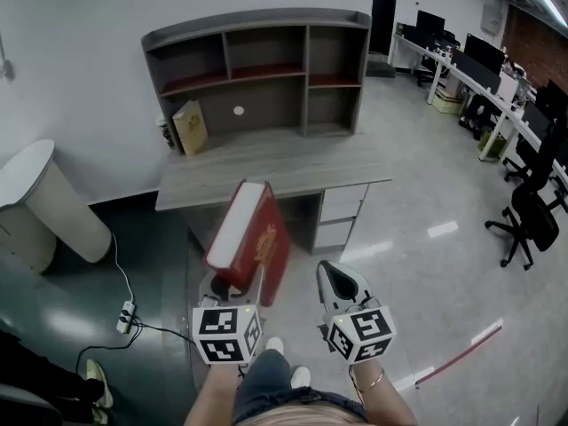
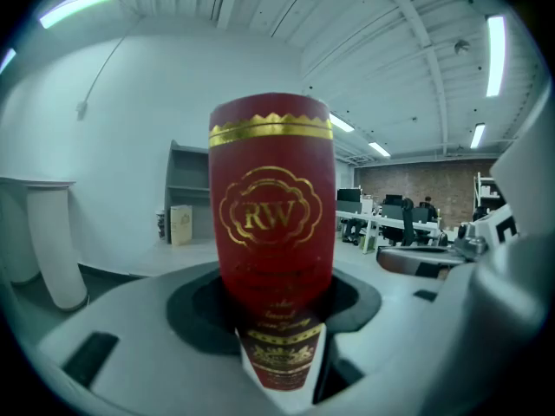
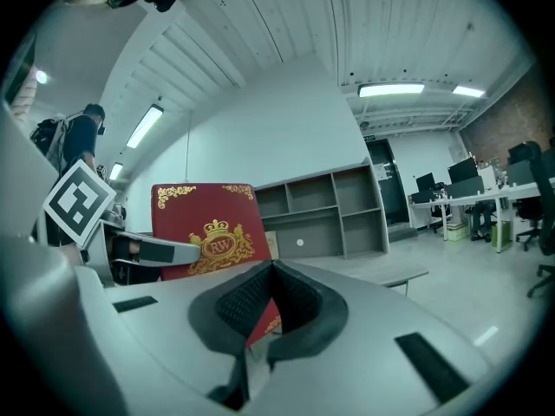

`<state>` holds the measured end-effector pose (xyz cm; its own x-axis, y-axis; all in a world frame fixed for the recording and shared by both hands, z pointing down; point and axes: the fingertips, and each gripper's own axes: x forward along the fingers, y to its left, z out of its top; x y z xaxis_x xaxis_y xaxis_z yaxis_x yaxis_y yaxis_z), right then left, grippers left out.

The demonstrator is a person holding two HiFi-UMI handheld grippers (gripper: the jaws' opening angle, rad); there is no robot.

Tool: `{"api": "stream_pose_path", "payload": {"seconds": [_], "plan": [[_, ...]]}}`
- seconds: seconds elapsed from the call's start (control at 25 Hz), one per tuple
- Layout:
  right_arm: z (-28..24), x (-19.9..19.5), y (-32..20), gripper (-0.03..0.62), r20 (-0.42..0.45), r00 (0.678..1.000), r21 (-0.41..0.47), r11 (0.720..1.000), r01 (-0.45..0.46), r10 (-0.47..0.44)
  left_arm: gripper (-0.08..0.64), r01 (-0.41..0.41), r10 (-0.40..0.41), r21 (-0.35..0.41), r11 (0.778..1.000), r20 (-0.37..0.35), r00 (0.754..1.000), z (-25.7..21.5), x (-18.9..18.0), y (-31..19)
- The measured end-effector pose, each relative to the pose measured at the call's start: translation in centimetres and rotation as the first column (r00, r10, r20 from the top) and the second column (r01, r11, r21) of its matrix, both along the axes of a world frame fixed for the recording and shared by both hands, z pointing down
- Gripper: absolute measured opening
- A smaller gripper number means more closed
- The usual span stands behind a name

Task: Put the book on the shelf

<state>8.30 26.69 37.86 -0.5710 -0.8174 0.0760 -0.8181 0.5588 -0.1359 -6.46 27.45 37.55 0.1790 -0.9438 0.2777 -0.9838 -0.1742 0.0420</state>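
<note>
Shelf (image 1: 257,69) on desk (image 1: 275,167) — tan book (image 1: 190,127) leaning at its lower left.

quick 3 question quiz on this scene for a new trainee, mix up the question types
1. Which gripper grips the red book?
2. True or false: the shelf holds no book at all.
3. The right gripper has its jaws: A) wide open, B) together with nothing between them, C) shut on a cable.

Key
1. The left gripper.
2. False: a tan book stands in its lower left compartment.
3. B
</note>
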Motion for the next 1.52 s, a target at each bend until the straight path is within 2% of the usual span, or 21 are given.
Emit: {"api": "stream_pose_path", "payload": {"seconds": [0.4, 0.76, 1.08, 1.52], "plan": [[1.1, -1.3, -7.2, 0.009, -0.012, 1.0, -0.023, 1.0, 0.001, -0.001, 0.232, -0.009, 0.009, 0.004, 1.0, -0.015, 1.0, 0.2, -1.2, -8.3], [0.9, -4.5, -19.0, 0.009, -0.015, 1.0, -0.042, 0.999, -0.02, 0.019, 0.232, -0.039, 0.039, -0.009, 0.999, -0.02, 0.999, 0.4, -3.9, -20.2], [0.7, -6.5, -27.3, 0.009, -0.03, 0.998, -0.057, 0.997, -0.056, 0.055, 0.232, -0.076, 0.075, -0.031, 0.997, -0.02, 0.997, 0.7, -5.9, -29.2], [0.5, -7.8, -34.0, 0.009, -0.037, 0.994, -0.061, 0.992, -0.107, 0.105, 0.232, -0.135, 0.135, -0.036, 0.99, -0.017, 0.991, 0.9, -6.9, -36.6]]}}
